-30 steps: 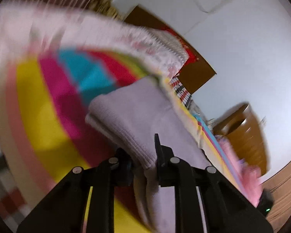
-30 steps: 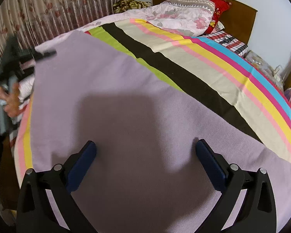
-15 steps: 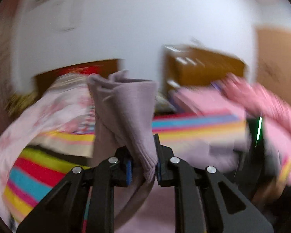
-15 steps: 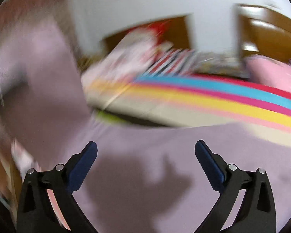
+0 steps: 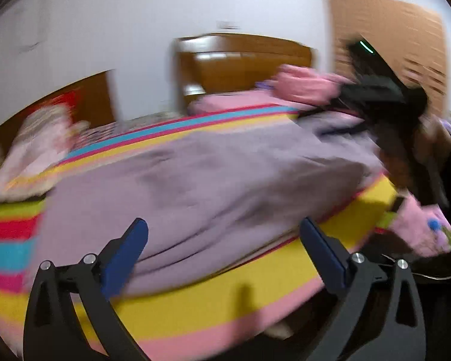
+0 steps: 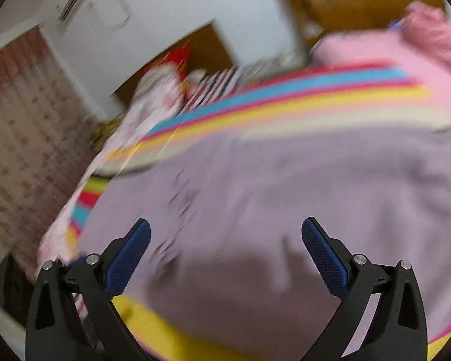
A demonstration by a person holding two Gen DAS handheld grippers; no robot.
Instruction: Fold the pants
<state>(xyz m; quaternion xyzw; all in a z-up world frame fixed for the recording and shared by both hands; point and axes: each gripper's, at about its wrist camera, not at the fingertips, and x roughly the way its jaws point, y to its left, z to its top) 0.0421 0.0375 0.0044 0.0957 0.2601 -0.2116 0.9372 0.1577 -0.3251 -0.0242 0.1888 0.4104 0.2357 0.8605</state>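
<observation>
Lilac pants (image 5: 213, 177) lay spread on striped bed (image 5: 195, 303), ahead of left claw (image 5: 224, 240) and right claw (image 6: 225, 240); both gaped wide, empty.

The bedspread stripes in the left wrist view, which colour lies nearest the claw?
The yellow stripe, running just beyond the open left claw; the blue stripe lies far beyond the lilac pants.

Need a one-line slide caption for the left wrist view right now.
Open left gripper above lilac pants spread on the striped bedspread.
</observation>
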